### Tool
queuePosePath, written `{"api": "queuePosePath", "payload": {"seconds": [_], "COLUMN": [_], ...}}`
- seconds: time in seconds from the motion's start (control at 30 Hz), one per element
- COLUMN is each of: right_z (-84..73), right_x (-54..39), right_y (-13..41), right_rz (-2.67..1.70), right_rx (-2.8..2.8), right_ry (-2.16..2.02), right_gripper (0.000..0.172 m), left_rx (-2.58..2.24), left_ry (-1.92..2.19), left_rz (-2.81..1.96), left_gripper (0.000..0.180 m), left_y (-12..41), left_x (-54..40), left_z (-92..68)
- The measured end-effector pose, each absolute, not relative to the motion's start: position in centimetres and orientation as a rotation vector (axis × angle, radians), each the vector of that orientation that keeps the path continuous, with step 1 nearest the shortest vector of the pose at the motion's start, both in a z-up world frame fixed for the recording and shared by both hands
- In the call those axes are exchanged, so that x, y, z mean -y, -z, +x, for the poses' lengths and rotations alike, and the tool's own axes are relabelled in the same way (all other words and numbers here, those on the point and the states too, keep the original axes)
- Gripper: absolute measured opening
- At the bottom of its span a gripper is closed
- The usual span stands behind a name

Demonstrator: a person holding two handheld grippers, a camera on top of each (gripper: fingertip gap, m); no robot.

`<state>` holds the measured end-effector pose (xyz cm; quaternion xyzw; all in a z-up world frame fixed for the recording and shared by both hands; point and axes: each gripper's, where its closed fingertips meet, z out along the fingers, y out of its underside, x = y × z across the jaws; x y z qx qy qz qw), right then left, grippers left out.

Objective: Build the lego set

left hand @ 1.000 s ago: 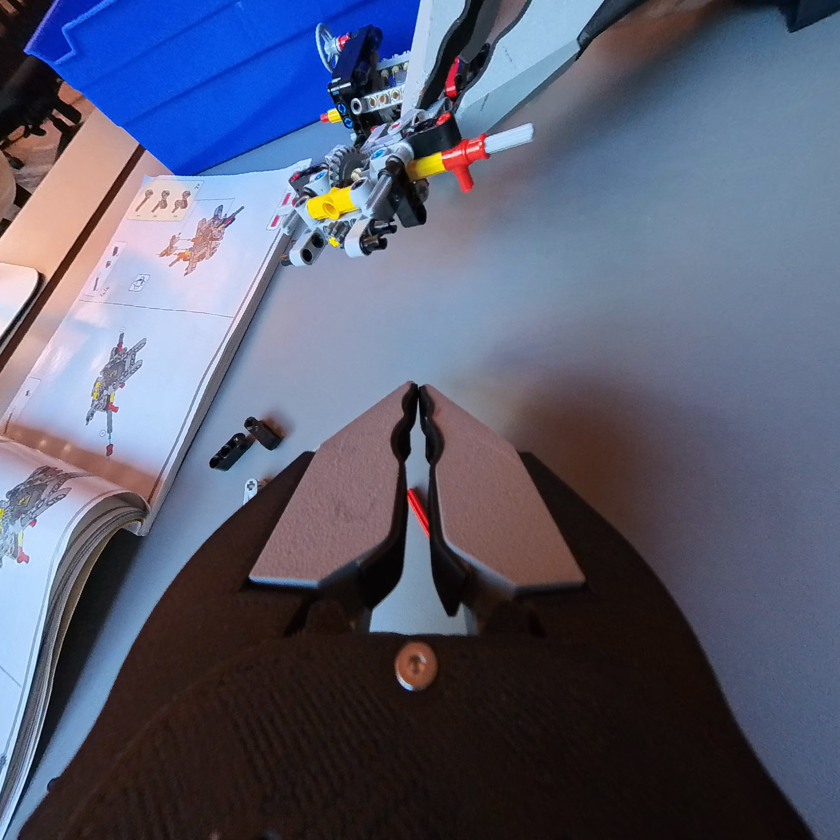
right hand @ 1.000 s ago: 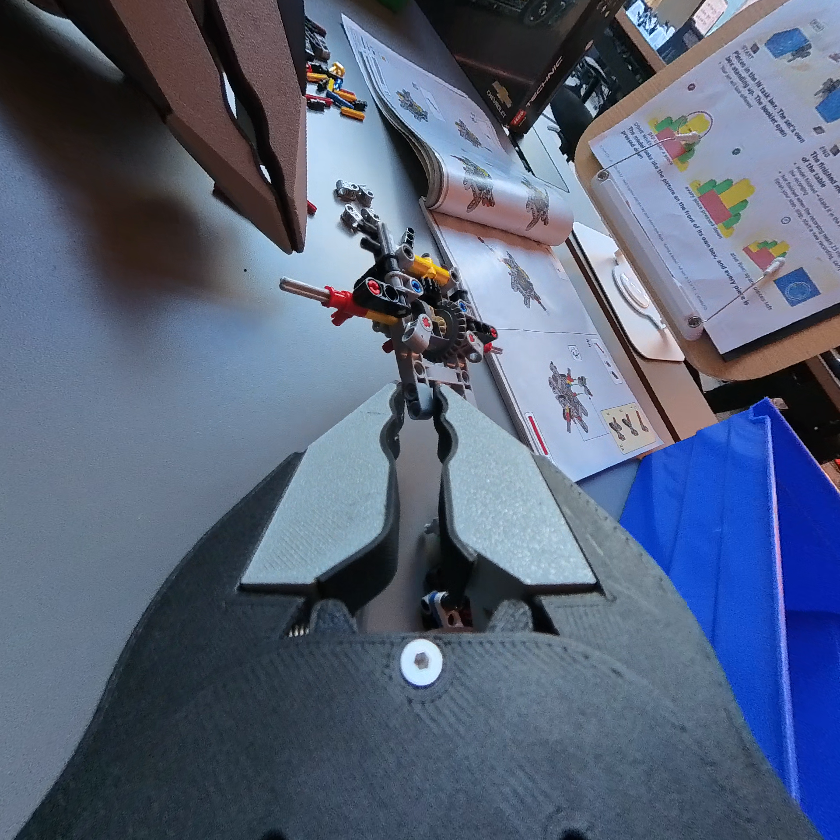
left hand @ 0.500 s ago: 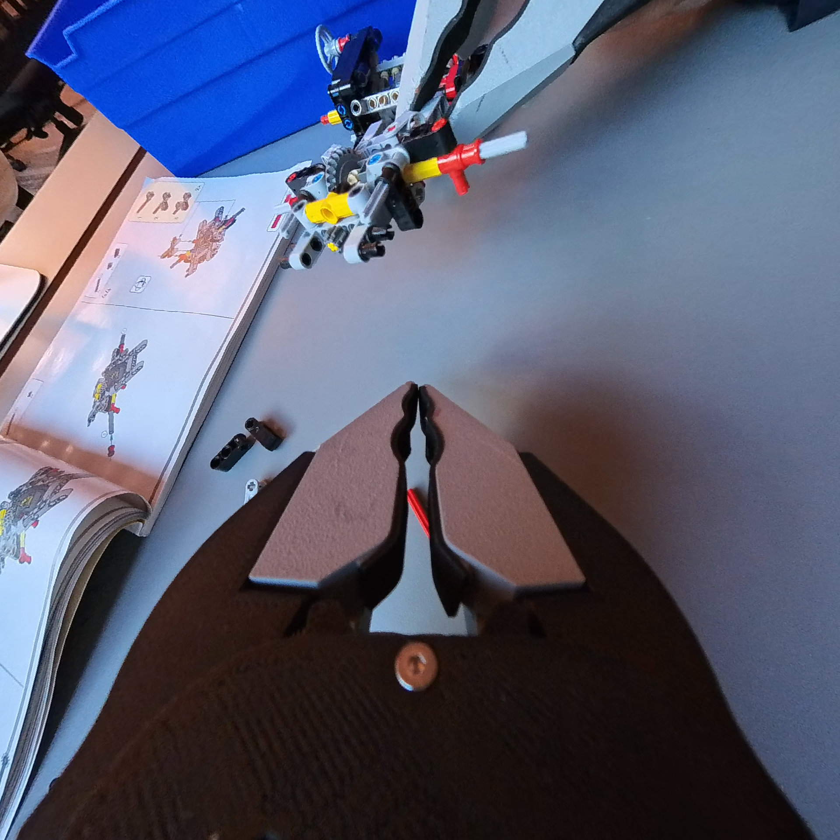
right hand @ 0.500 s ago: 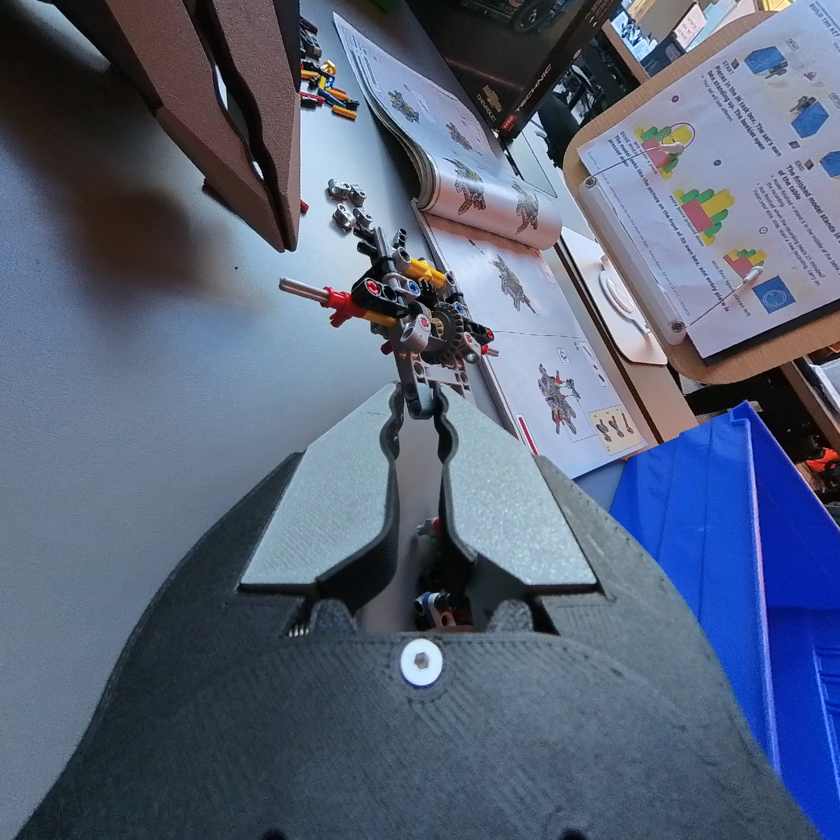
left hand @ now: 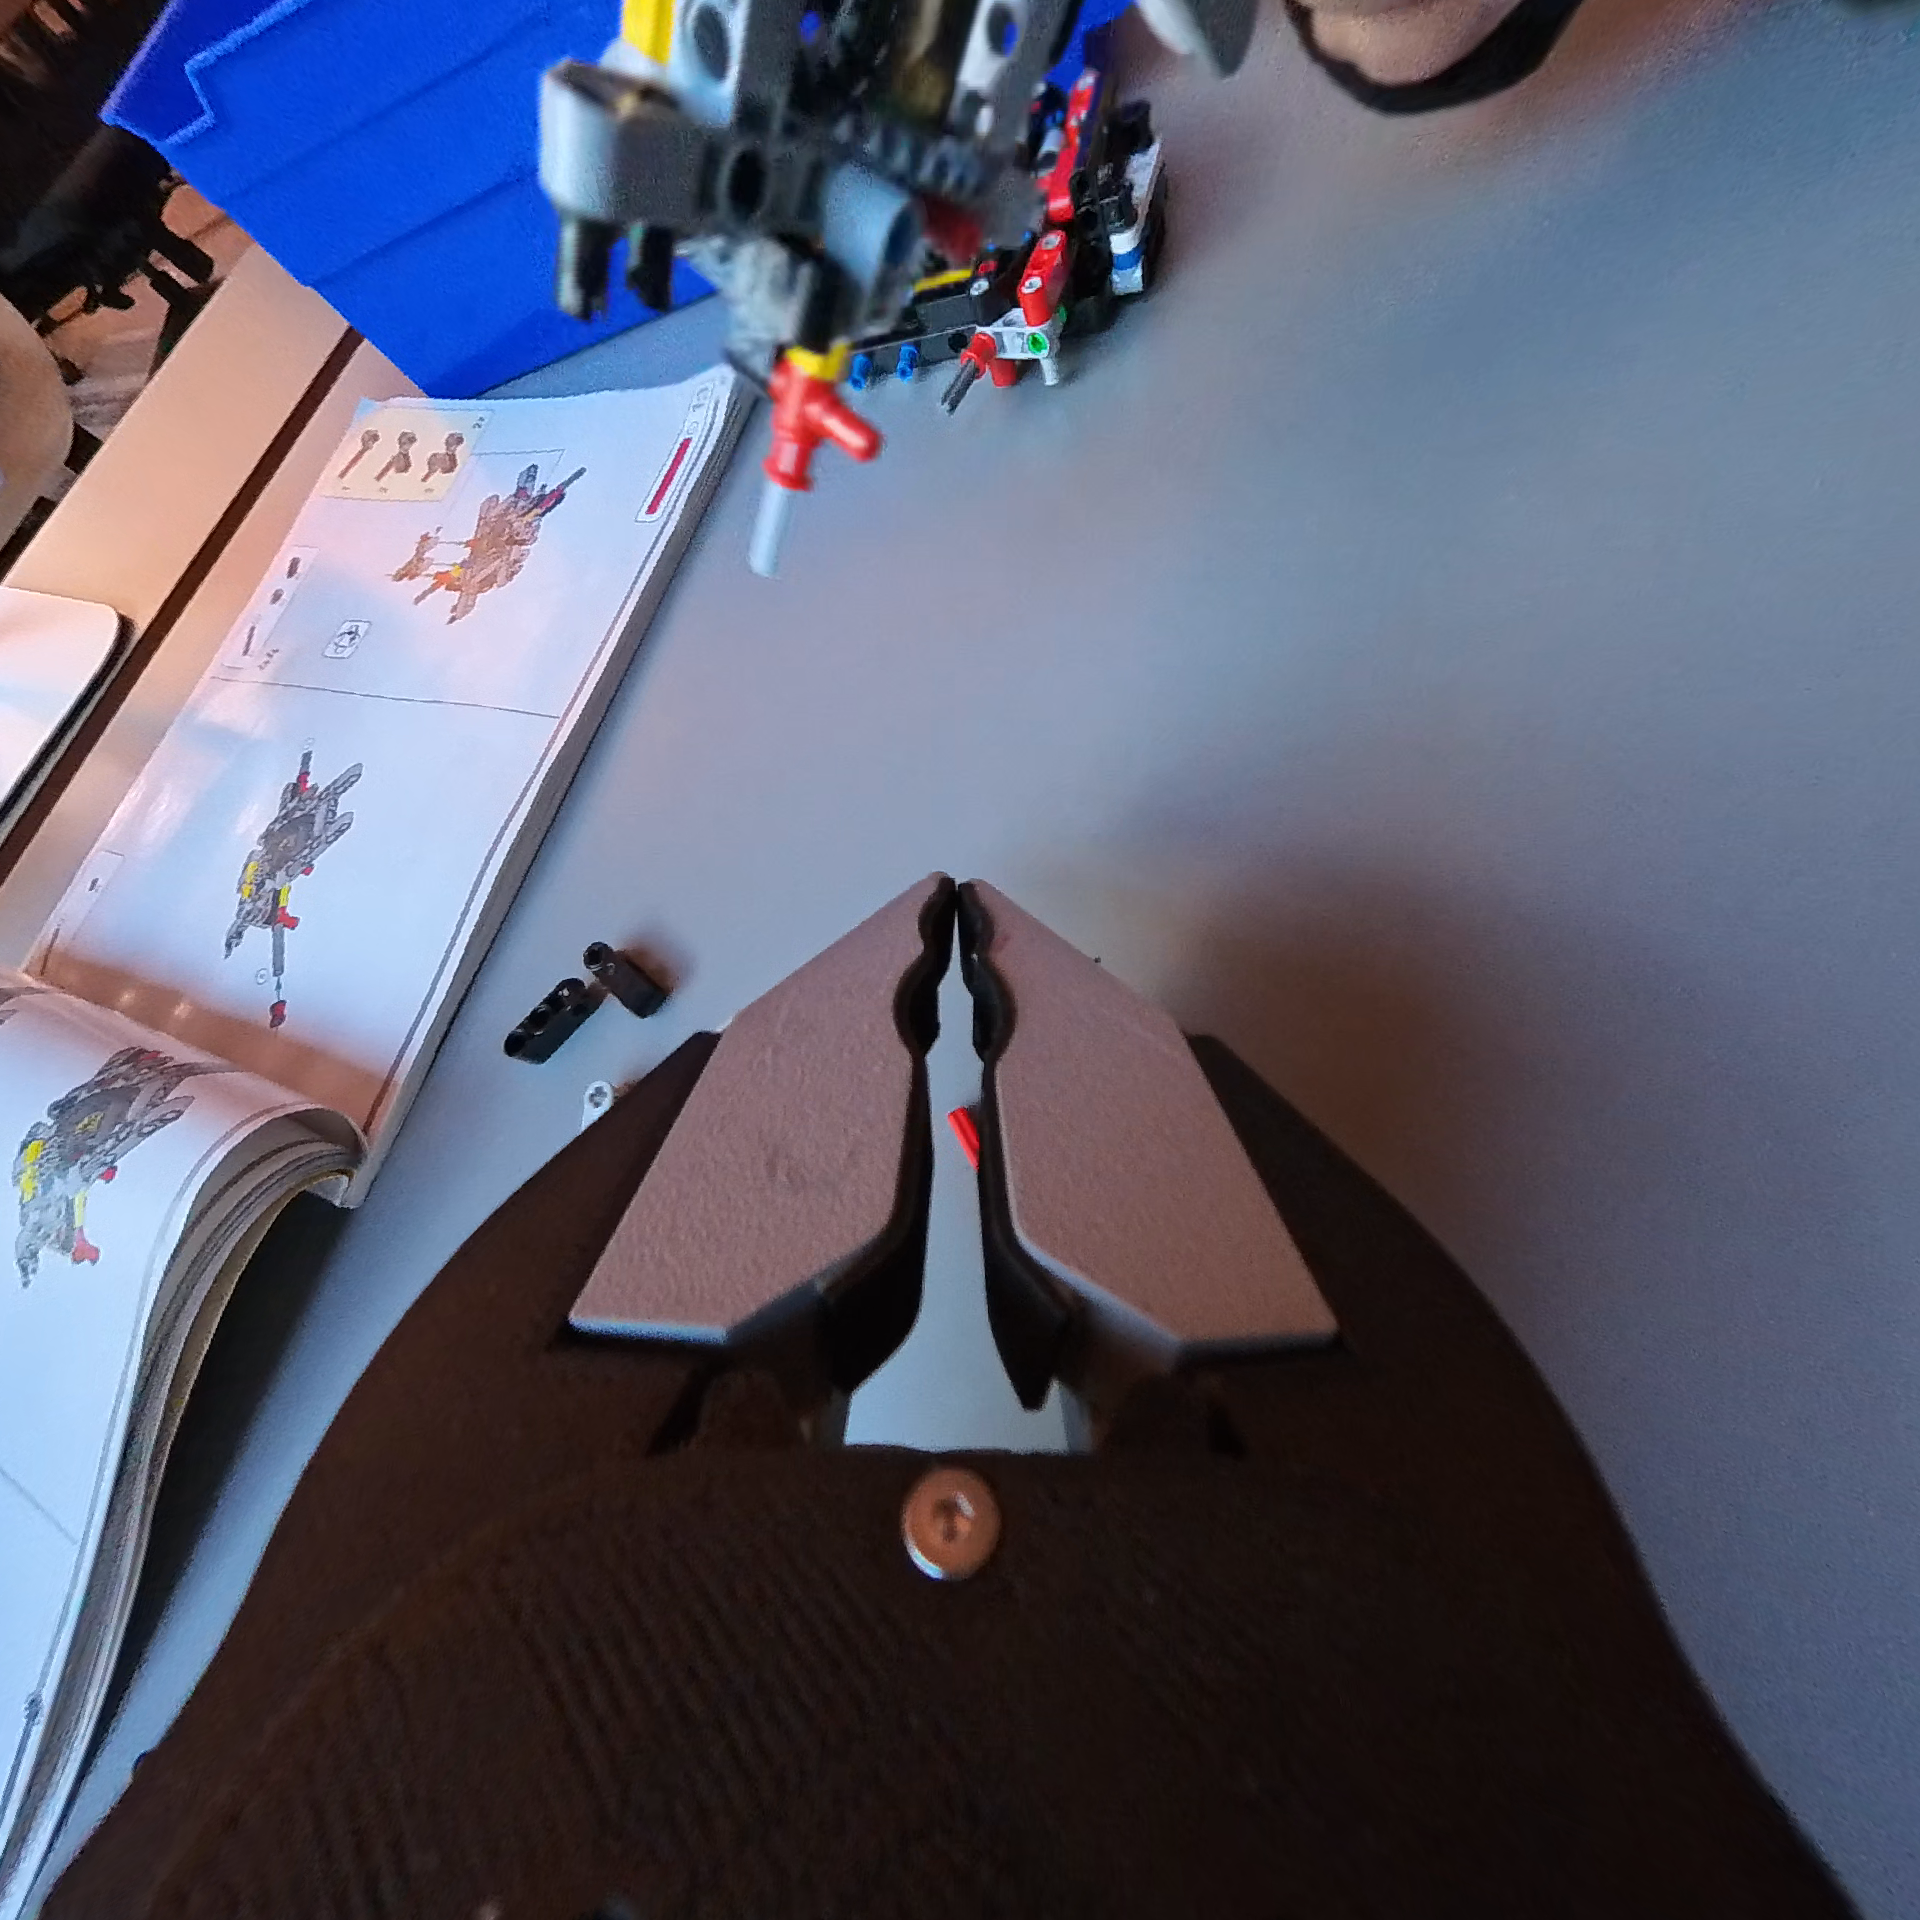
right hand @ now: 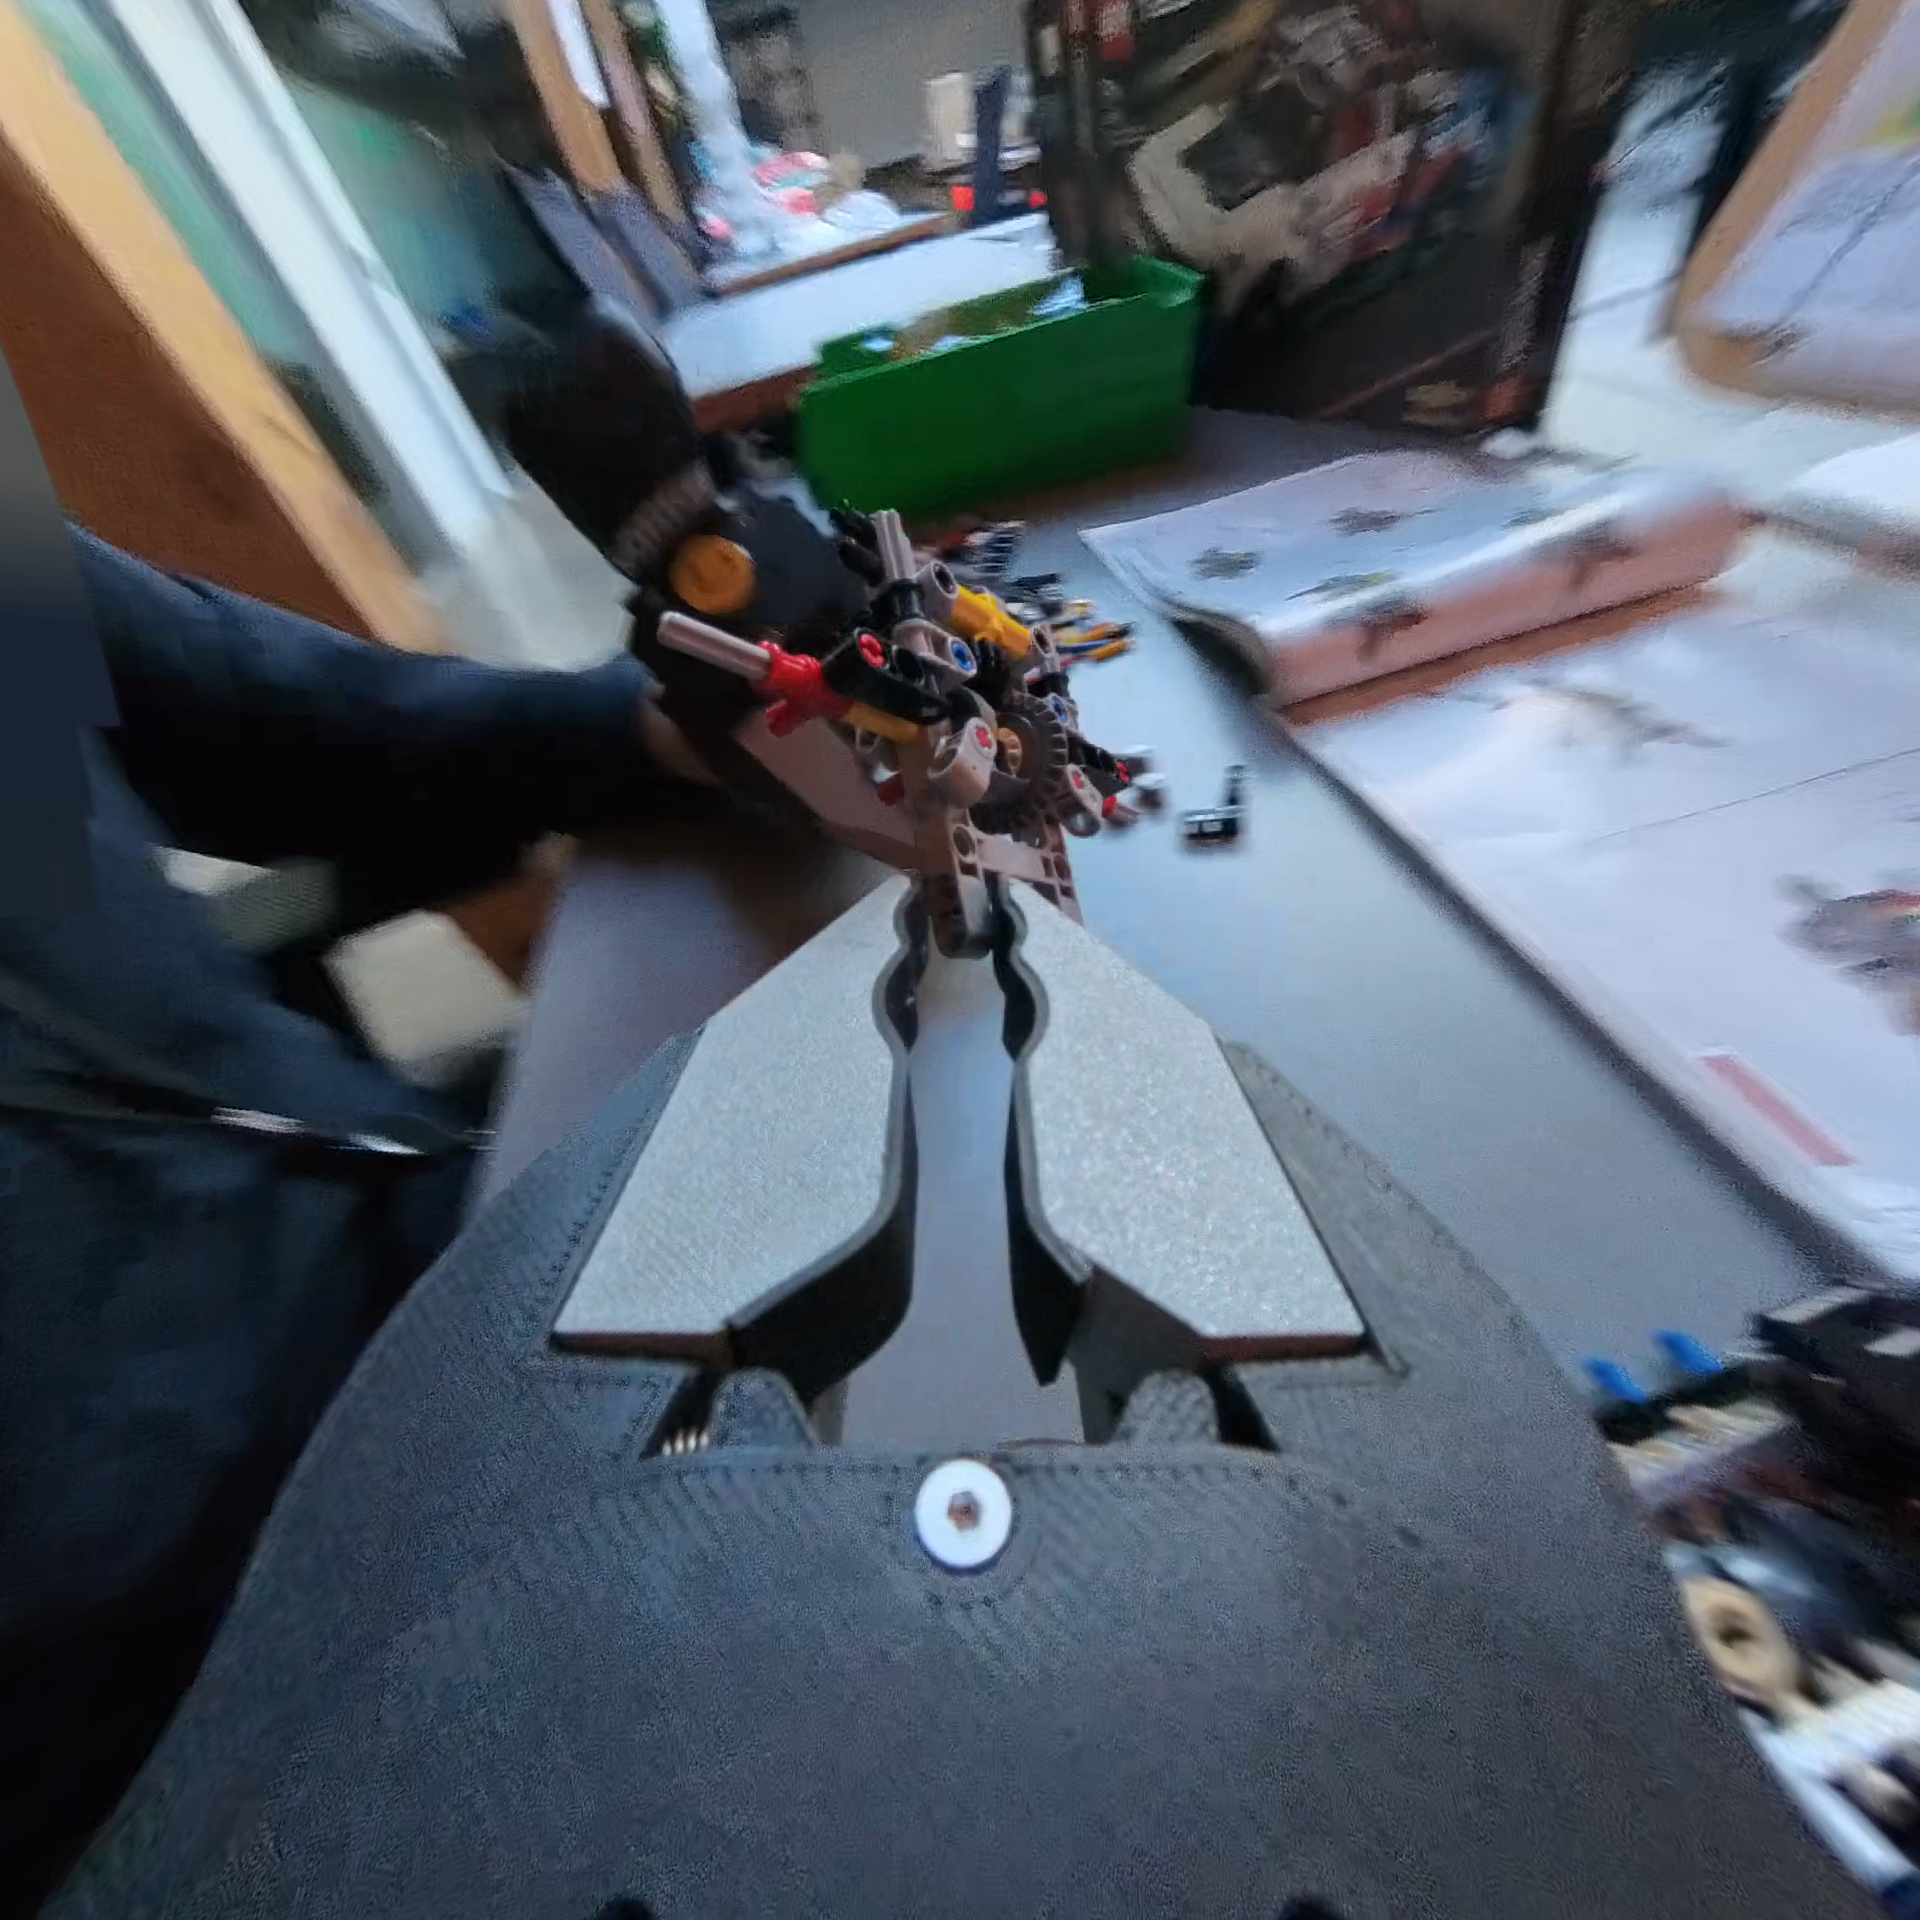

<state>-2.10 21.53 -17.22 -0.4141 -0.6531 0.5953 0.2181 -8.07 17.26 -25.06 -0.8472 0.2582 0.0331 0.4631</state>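
Note:
My right gripper (right hand: pixel 958 914) is shut on the grey beam at the bottom of a brick-built gear assembly (right hand: pixel 977 727) with black, yellow and red parts and a grey axle. It holds the assembly up off the grey table (right hand: pixel 1351 997). The same assembly shows blurred at the top of the left wrist view (left hand: pixel 790 177). My left gripper (left hand: pixel 954 888) is shut with its tips together and nothing between them, low over the table (left hand: pixel 1351 727). Two small black pieces (left hand: pixel 582 1003) lie just to its left. A small red piece (left hand: pixel 964 1130) lies under its fingers.
An open instruction booklet (left hand: pixel 343 727) lies on the left, also in the right wrist view (right hand: pixel 1558 790). A blue bin (left hand: pixel 384 177) stands behind it. A second brick assembly (left hand: pixel 1049 281) sits on the table. A green bin (right hand: pixel 997 405), loose pieces (right hand: pixel 1049 613) and a person's dark sleeve (right hand: pixel 364 748) show farther off. There is about 11 cm between the tips of the two grippers.
My right gripper has lifted the assembly off the table and swung it up and round, so its view has turned sharply. The left gripper has stayed still and shut.

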Motion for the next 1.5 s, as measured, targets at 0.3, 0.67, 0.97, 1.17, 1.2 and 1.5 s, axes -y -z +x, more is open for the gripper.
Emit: {"api": "queuePosePath", "payload": {"seconds": [0.3, 0.67, 0.97, 1.17, 1.2, 1.5], "right_z": [0.9, 0.2, 0.0, -0.3, -0.4, -1.4], "right_x": [-19.0, -18.5, -19.2, -19.8, -20.0, -21.8], "right_y": [18.4, 21.8, 23.8, 23.7, 23.6, 20.4], "right_rz": [-1.738, -2.13, -2.172, -2.097, -2.075, -1.662], "right_rx": [2.069, 2.007, 2.034, 2.037, 2.034, 2.036], "right_ry": [-2.106, -2.112, -1.988, -1.94, -1.926, -1.541], "right_gripper": [0.008, 0.009, 0.007, 0.006, 0.006, 0.004], "left_rx": [-0.641, -0.654, -0.66, -0.66, -0.659, -0.658], "left_ry": [-0.088, -0.081, -0.086, -0.089, -0.089, -0.091], "left_rz": [-2.086, -2.097, -2.098, -2.098, -2.097, -2.096], "left_gripper": [0.0, 0.0, 0.0, 0.0, 0.0, 0.0], "left_y": [25.1, 25.4, 25.4, 25.5, 25.4, 25.4], "left_x": [-17.2, -17.2, -17.1, -17.1, -17.1, -17.2], "left_z": [-8.1, -8.0, -8.0, -8.1, -8.1, -8.1]}}
